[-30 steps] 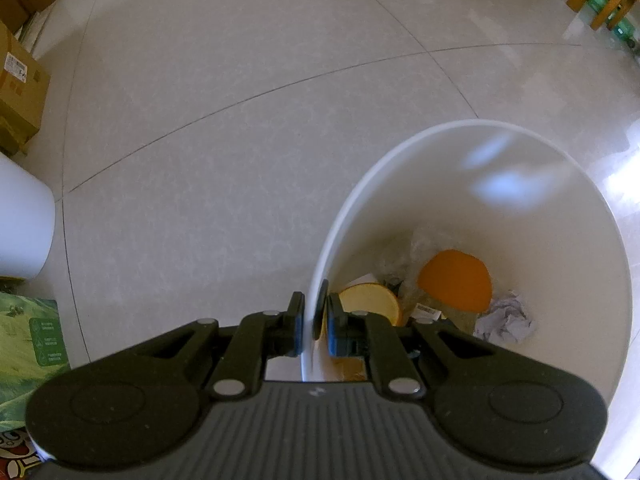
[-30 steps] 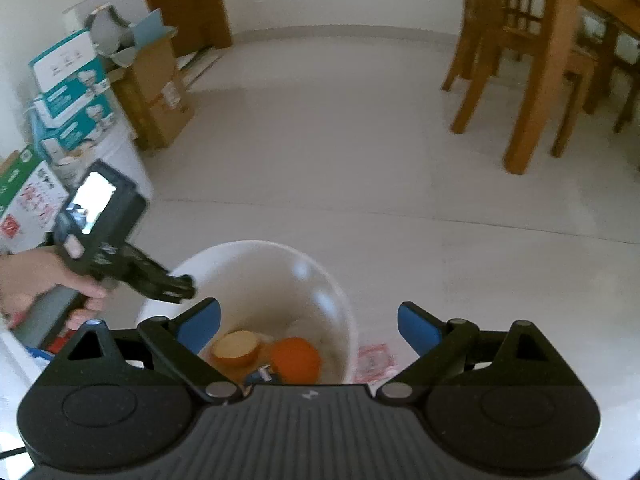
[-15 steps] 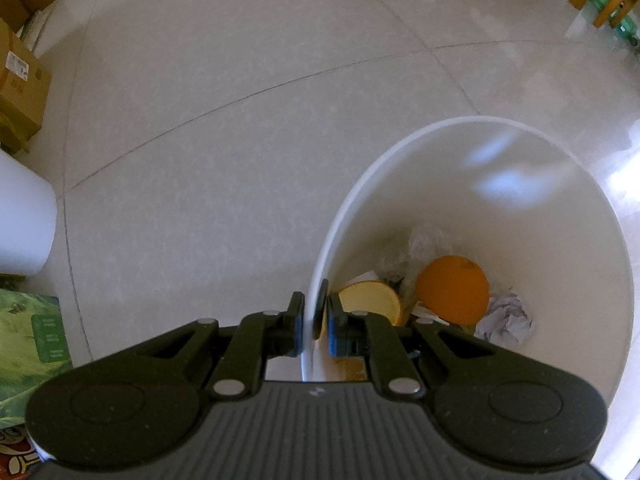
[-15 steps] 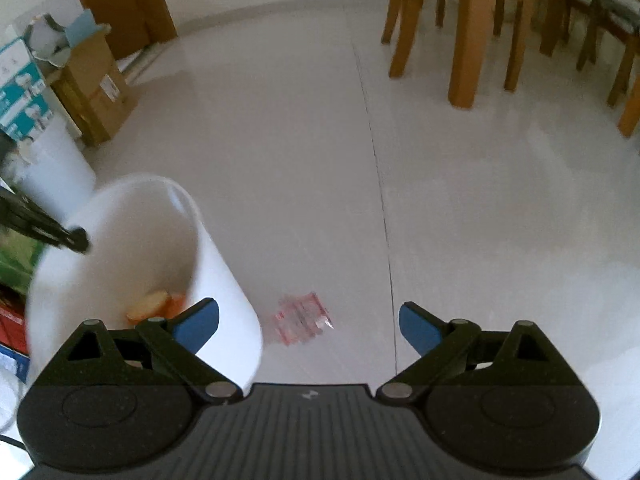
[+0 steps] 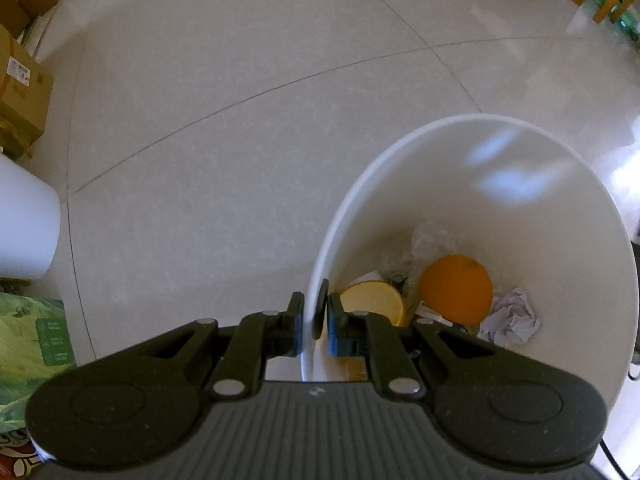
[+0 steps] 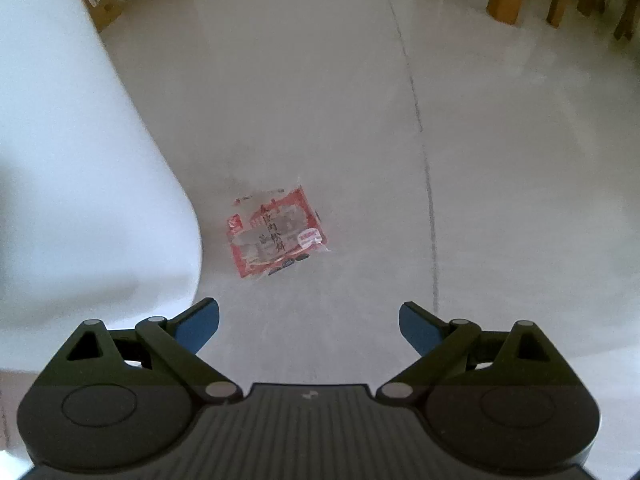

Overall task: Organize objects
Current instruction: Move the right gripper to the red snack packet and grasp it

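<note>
Clamped on the white bin's (image 5: 472,128) rim, my left gripper (image 5: 313,316) holds; my right gripper (image 6: 309,326) gapes wide above the red wrapper (image 6: 276,232) beside that bin.

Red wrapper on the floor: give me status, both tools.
Left tool shut on the bin rim. Right tool open above the wrapper, not touching. Wrapper flat on the floor beside the bin; nothing in the way.

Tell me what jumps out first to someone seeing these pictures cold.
The orange deep in the white bin, beside a crumpled paper. The left tongs are shut on the bin's near rim. On the bare floor beside the bin, a red wrapper lies ahead of the open right tongs.
</note>
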The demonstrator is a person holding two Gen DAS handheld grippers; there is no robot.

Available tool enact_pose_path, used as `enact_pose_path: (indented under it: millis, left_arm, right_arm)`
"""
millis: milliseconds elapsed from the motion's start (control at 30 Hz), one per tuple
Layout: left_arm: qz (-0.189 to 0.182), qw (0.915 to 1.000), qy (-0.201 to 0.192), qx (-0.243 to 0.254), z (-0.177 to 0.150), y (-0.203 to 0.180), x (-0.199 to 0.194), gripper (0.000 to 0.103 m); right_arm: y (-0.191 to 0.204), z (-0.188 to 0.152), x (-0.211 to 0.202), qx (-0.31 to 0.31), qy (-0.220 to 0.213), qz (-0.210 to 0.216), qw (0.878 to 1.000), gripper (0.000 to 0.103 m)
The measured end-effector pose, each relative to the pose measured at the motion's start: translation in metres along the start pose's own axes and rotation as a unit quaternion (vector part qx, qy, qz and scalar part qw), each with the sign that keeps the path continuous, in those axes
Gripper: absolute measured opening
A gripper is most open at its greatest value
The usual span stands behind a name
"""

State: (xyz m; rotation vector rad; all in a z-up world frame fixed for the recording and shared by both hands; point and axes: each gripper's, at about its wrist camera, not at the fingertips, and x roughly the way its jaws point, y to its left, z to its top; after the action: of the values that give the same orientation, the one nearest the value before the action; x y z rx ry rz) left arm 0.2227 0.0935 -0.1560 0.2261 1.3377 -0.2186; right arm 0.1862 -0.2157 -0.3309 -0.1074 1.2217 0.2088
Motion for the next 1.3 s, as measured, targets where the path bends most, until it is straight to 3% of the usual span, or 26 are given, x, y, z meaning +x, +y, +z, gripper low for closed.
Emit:
enact_pose_path:
  millis: [333, 567, 967, 1067, 1200, 1300]
  left_arm:
    - [0.001, 1.0000, 0.003, 0.000, 0.002, -0.001, 0.002, 0.010]
    - [0.000, 1.0000, 0.009, -0.001, 0.002, 0.000, 0.006, 0.010]
    - [-0.009, 0.9998, 0.011, -0.013, 0.002, 0.005, 0.006, 0.009]
    - [-0.009, 0.9998, 0.009, -0.012, 0.002, 0.007, 0.005, 0.009]
    - [-0.009, 0.9999, 0.008, -0.009, 0.001, 0.007, 0.005, 0.009]
    - [-0.009, 0.9999, 0.009, -0.011, 0.001, 0.006, 0.005, 0.009]
  right_arm:
    - [0.005, 0.007, 0.066, -0.042, 0.017, 0.019, 0.999, 0.099]
    - [0.017, 0.004, 0.085, -0.088, 0.005, -0.009, 0.996, 0.100]
    - [-0.031, 0.005, 0.080, -0.003, 0.007, -0.058, 0.998, 0.100]
    - [-0.042, 0.007, 0.070, 0.035, 0.006, -0.019, 0.999, 0.100]
    - [-0.041, 0.016, 0.058, 0.071, 0.003, 0.081, 0.994, 0.100]
    - [-0.034, 0.027, 0.056, 0.080, -0.013, 0.088, 0.993, 0.100]
